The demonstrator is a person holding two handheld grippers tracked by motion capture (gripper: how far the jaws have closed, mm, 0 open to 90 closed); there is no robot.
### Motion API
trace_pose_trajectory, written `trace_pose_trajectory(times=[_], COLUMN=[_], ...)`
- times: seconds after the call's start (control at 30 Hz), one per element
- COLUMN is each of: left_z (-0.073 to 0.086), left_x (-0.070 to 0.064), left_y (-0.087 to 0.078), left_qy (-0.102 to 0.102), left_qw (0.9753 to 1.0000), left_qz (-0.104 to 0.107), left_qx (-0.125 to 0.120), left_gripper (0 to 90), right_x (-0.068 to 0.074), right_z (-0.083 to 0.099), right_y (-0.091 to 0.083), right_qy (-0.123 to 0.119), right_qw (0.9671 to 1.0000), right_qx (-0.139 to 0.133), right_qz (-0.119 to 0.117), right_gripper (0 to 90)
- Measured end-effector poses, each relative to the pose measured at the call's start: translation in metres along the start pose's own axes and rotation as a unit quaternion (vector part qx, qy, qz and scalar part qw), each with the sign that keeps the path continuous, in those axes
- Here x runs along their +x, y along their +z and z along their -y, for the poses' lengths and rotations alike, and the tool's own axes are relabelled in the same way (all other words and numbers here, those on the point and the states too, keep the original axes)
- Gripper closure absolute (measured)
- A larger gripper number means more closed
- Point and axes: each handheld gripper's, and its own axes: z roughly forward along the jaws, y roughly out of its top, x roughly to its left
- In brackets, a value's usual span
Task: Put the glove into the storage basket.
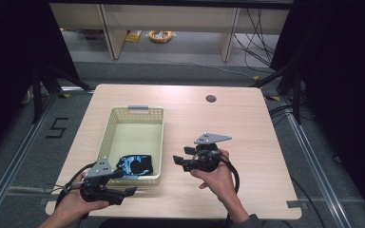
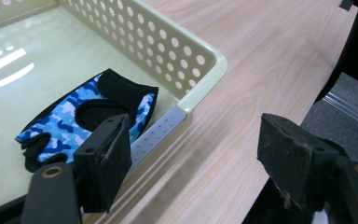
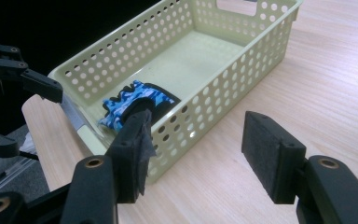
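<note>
A blue camouflage glove point(image 2: 86, 116) lies inside a pale perforated basket point(image 1: 158, 122), just ahead of the left gripper point(image 2: 193, 163), whose jaws are spread and empty. The right gripper point(image 3: 193, 151), jaws also spread and empty, hovers beside the basket's wall over the wooden table point(image 1: 247, 123).

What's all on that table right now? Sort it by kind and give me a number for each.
Pale yellow perforated plastic basket: 1
Blue camouflage and black fingerless glove, lying inside the basket at its near end: 1
Black hand-held two-jaw grippers, both open: 2, the left gripper and the right gripper
Total: 4
</note>
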Motion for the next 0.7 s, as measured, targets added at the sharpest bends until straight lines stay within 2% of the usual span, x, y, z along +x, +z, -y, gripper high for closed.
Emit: trace_pose_trajectory(times=[0.03, 0.07, 0.1, 0.17, 0.2, 0.23, 0.27, 0.3, 0.33, 0.37, 0.4, 0.43, 0.47, 0.53, 0.6, 0.67, 0.7], left_z=[0.0, 0.0, -0.001, -0.001, -0.001, -0.001, -0.001, -0.001, -0.001, -0.001, -0.001, -0.001, -0.001, 0.0, 0.001, 0.002, 0.002], left_x=[0.0, 0.0, -0.001, -0.002, -0.002, -0.003, -0.003, -0.004, -0.004, -0.005, -0.005, -0.006, -0.007, -0.009, -0.011, -0.012, -0.014], left_y=[0.001, 0.001, 0.002, 0.003, 0.003, 0.004, 0.004, 0.005, 0.006, 0.006, 0.006, 0.007, 0.008, 0.009, 0.011, 0.011, 0.012], left_qy=[0.006, 0.004, 0.003, -0.004, 0.003, -0.003, 0.001, -0.004, -0.003, 0.001, -0.003, -0.004, -0.004, -0.003, -0.01, -0.002, 0.004], left_qw=[1.0, 1.0, 1.0, 0.9999, 0.9999, 0.9999, 0.9999, 0.9999, 0.9999, 0.9998, 0.9999, 0.9999, 0.9998, 0.9996, 0.9995, 0.9995, 0.9996], left_qz=[0.003, 0.006, 0.006, 0.006, 0.008, 0.009, 0.01, 0.008, 0.004, 0.01, 0.01, 0.009, 0.011, 0.016, 0.017, 0.016, 0.014], left_qx=[-0.003, -0.004, -0.006, -0.007, -0.008, -0.013, -0.011, -0.011, -0.014, -0.014, -0.011, -0.013, -0.019, -0.022, -0.026, -0.027, -0.026], left_gripper=[25.2, 25.2, 25.1, 25.1, 25.0, 25.0, 25.0, 25.0, 25.0, 25.0, 25.0, 25.0, 25.0, 25.0, 25.0, 25.0, 25.0], right_x=[-0.002, -0.002, -0.003, -0.002, -0.002, -0.004, -0.004, -0.003, -0.005, -0.006, -0.006, -0.008, -0.007, -0.006, -0.004, -0.004, -0.002], right_z=[0.001, 0.003, 0.004, 0.006, 0.008, 0.009, 0.011, 0.013, 0.014, 0.016, 0.018, 0.019, 0.021, 0.025, 0.029, 0.032, 0.034], right_y=[-0.002, -0.005, -0.007, -0.011, -0.014, -0.016, -0.018, -0.021, -0.022, -0.024, -0.027, -0.028, -0.03, -0.033, -0.038, -0.039, -0.041], right_qy=[-0.009, 0.0, -0.006, 0.011, 0.01, 0.006, 0.006, 0.014, 0.006, 0.001, 0.005, -0.009, 0.002, 0.005, 0.003, -0.002, 0.003], right_qw=[0.9999, 1.0, 0.9999, 0.9999, 0.9999, 0.9999, 0.9999, 0.9998, 0.9999, 0.9998, 0.9998, 0.9996, 0.9997, 0.9997, 0.9998, 0.9997, 0.9997], right_qx=[-0.005, -0.006, -0.011, -0.012, -0.008, -0.01, -0.013, -0.011, -0.015, -0.017, -0.016, -0.024, -0.022, -0.023, -0.019, -0.024, -0.021], right_qz=[-0.001, 0.002, 0.004, 0.002, 0.0, 0.0, 0.0, 0.003, 0.003, 0.002, 0.006, 0.007, 0.005, 0.008, 0.012, 0.009, 0.007], right_gripper=[43.6, 43.4, 43.4, 43.1, 42.8, 42.5, 42.3, 42.1, 41.7, 41.5, 40.9, 40.4, 39.4, 36.8, 35.5, 34.5, 32.7])
